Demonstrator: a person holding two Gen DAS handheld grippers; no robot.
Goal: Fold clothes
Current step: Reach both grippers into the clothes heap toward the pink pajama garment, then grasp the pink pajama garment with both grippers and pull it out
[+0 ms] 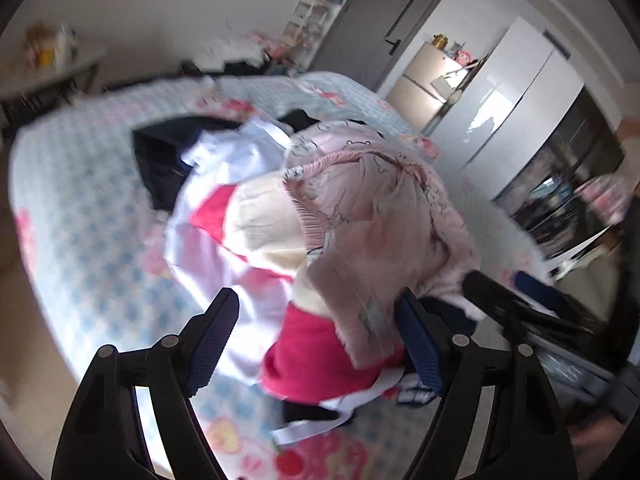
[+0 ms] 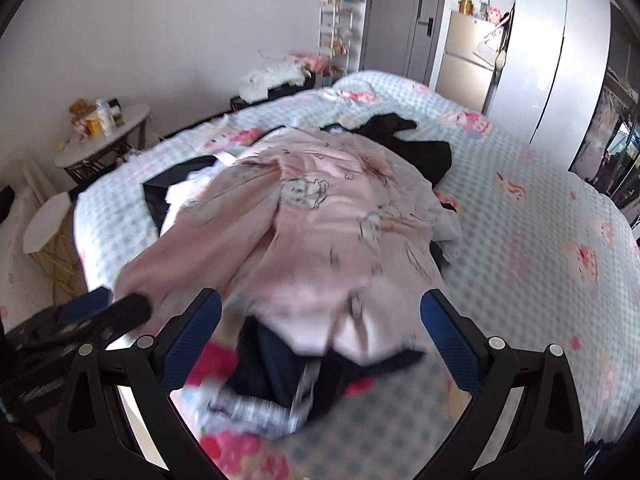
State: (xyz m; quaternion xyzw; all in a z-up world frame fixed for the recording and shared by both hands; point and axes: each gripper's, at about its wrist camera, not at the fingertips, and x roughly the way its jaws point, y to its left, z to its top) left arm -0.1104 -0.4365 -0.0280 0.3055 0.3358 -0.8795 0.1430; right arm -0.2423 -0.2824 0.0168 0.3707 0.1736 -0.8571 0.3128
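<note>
A heap of clothes lies on the bed. On top is a pink garment [image 1: 360, 200] [image 2: 320, 220] with cartoon prints. Under it are a red, cream and white piece [image 1: 248, 216] and dark pieces [image 1: 160, 160] [image 2: 280, 372]. My left gripper [image 1: 316, 336] hovers open over the heap's near edge, the pink cloth's hem close to its right pad [image 1: 420, 348]. My right gripper [image 2: 320, 332] is also open, over the pink garment's near edge, with nothing pinched. Each gripper shows in the other's view: the right gripper [image 1: 520, 300] and the left gripper [image 2: 104, 312].
The bed [image 2: 520, 240] has a blue checked sheet with pink cartoon prints. A black garment [image 2: 420, 148] lies farther back. A small round table [image 2: 100, 140] stands to the left, and a fridge [image 2: 468, 64], wardrobe [image 2: 560, 60] and grey door [image 1: 384, 20] are beyond.
</note>
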